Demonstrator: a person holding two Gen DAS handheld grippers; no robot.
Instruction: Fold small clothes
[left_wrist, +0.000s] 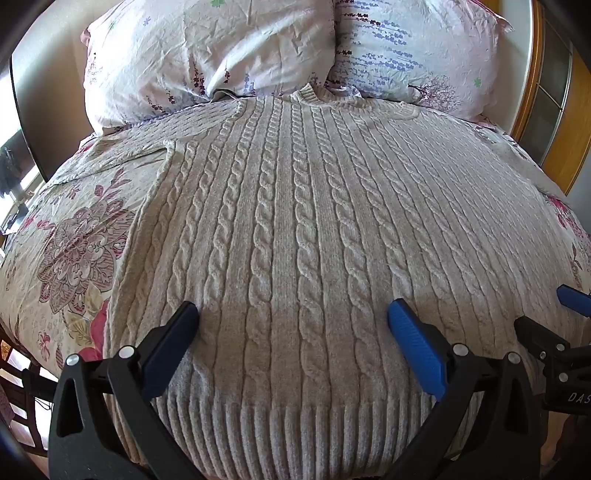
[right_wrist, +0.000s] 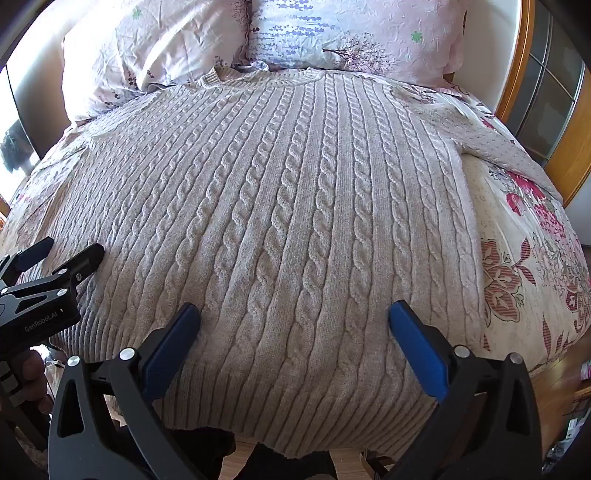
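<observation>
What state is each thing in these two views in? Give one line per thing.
Cable-knit sweater: spread flat, front up, unfolded, hem hanging over the bed edge.
Right sleeve of the sweater: stretched out sideways on the duvet.
Left gripper: jaws wide open over the hem, holding nothing.
Right gripper: jaws wide open, holding nothing.
Pillows: side by side, propped behind the collar.
Floral duvet: spread under the sweater.

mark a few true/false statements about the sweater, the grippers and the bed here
1. The sweater lies spread flat on the bed. True.
2. The left gripper is shut on the hem. False: its jaws stand wide open, holding nothing.
3. The sweater's collar points toward the pillows. True.
4. The sweater is already folded in half. False: it is fully unfolded.
5. The right gripper is open above the sweater's lower part. True.
</observation>
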